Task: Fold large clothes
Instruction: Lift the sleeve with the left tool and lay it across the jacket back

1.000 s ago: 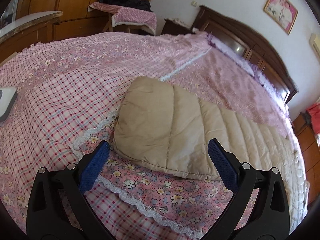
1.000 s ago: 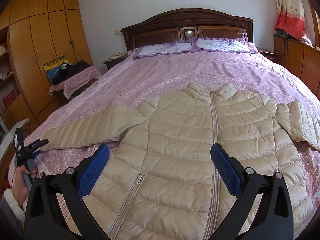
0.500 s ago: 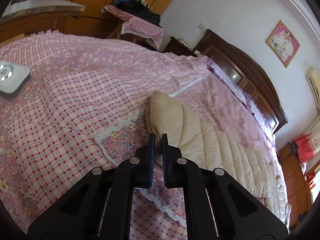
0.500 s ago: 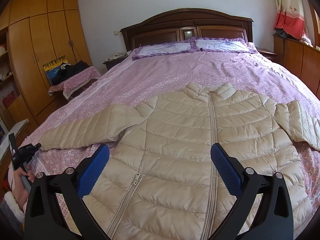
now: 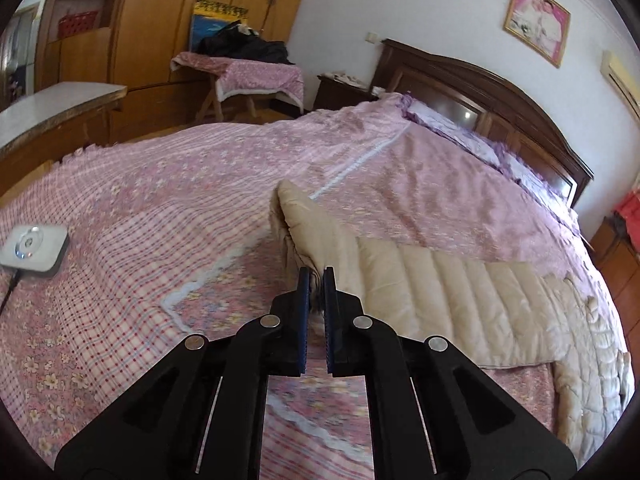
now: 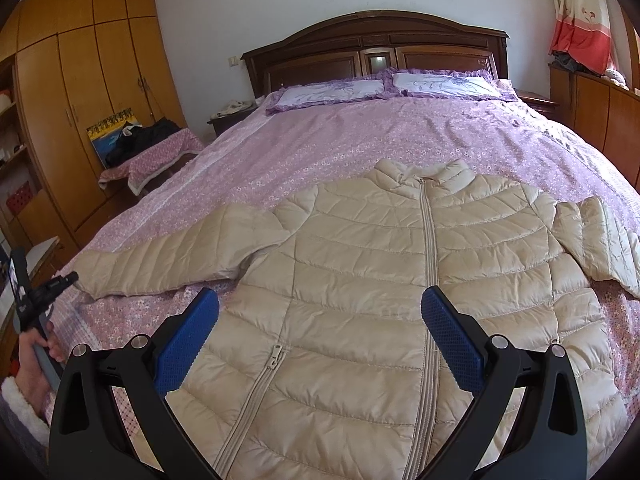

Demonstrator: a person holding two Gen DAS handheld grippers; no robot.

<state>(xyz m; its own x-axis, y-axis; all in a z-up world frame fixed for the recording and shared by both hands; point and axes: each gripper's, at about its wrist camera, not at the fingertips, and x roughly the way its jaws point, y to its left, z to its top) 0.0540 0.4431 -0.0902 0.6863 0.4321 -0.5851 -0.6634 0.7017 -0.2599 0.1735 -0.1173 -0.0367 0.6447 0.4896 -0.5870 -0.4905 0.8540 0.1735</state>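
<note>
At the far left of the right wrist view, a hand (image 6: 34,354) holds the left gripper (image 5: 316,276), clamped on the cuff of the beige jacket (image 6: 384,280). The jacket lies spread front-up across the pink bedspread (image 6: 360,136), filling the frame's centre. The right gripper (image 6: 320,308) hovers over its lower front, jaws wide apart.
</note>
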